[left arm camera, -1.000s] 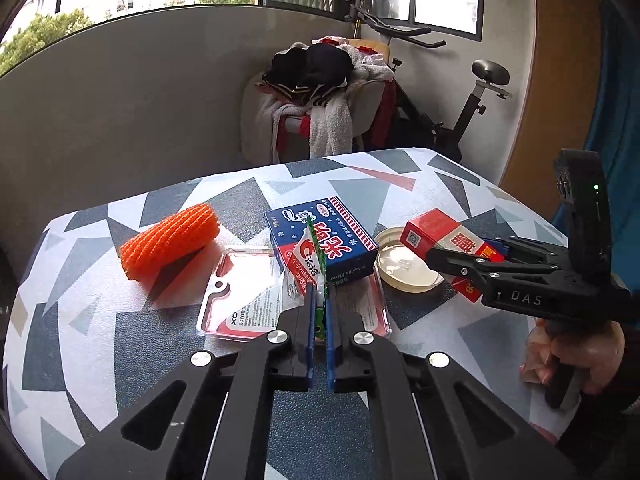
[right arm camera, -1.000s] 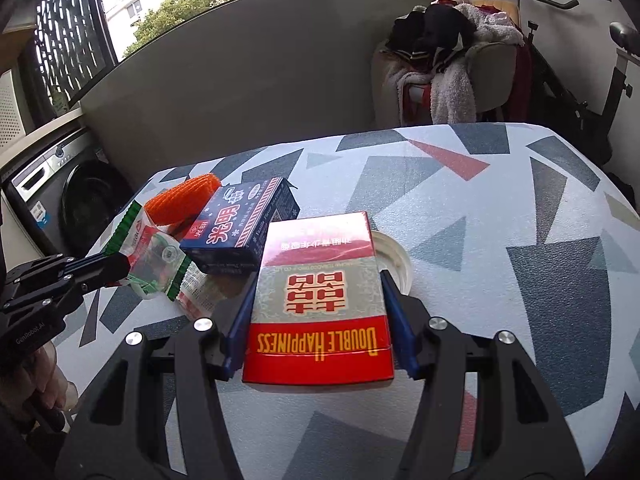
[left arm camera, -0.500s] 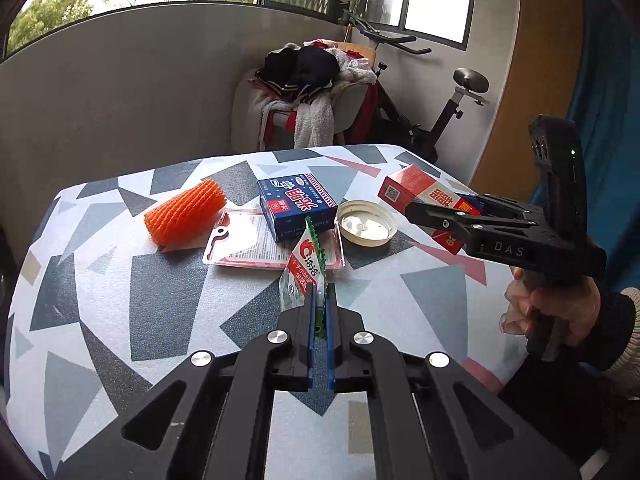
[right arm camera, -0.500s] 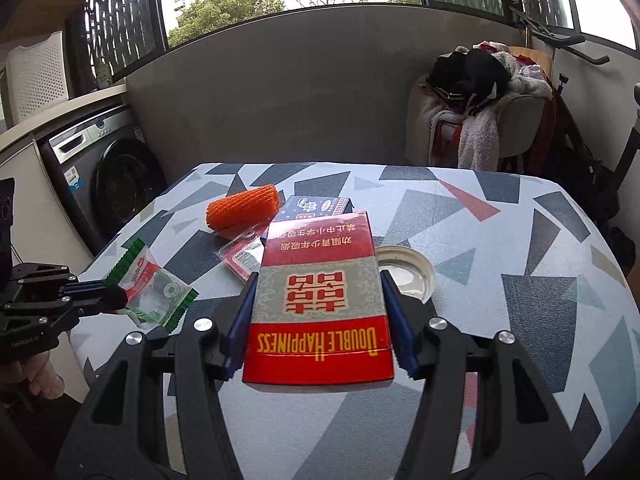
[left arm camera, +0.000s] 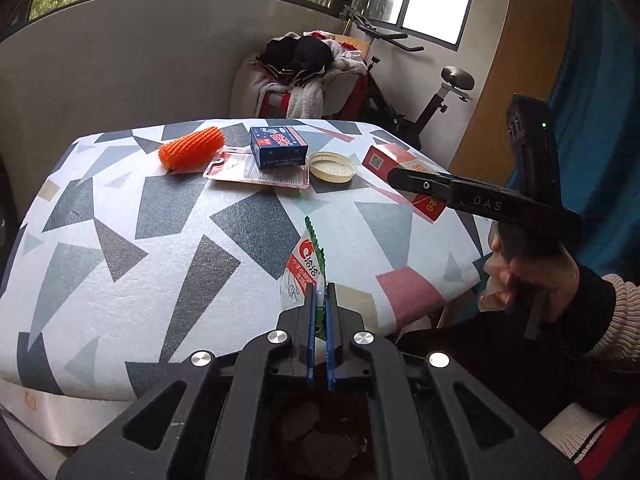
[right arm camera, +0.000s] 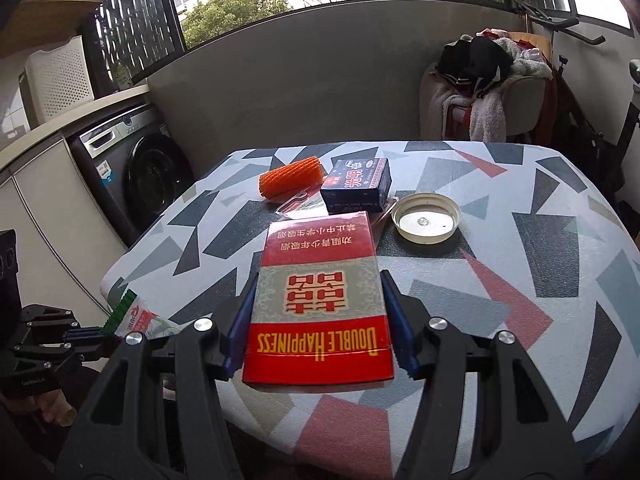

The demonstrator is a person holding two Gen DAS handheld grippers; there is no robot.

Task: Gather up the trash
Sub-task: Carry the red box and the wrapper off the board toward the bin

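Your left tool (left arm camera: 319, 292) pinching a snack wrapper (left arm camera: 305, 267), its lower end hidden, your right tool (right arm camera: 318, 320) clamping the red carton (right arm camera: 320, 304), blister pack (left arm camera: 256, 168) half-covered by blue box (left arm camera: 278, 147).

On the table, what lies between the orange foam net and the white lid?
The blue box stands between the orange foam net and the white lid, resting on a clear blister pack; both wrist views show it.

The near half of the patterned table (left arm camera: 140, 248) lies open to approach. At its far side, an orange foam net (left arm camera: 191, 148), blue box (left arm camera: 278, 147), plastic blister pack (left arm camera: 256, 170) and round lid (left arm camera: 332, 166) crowd together, touching or just beside one another.
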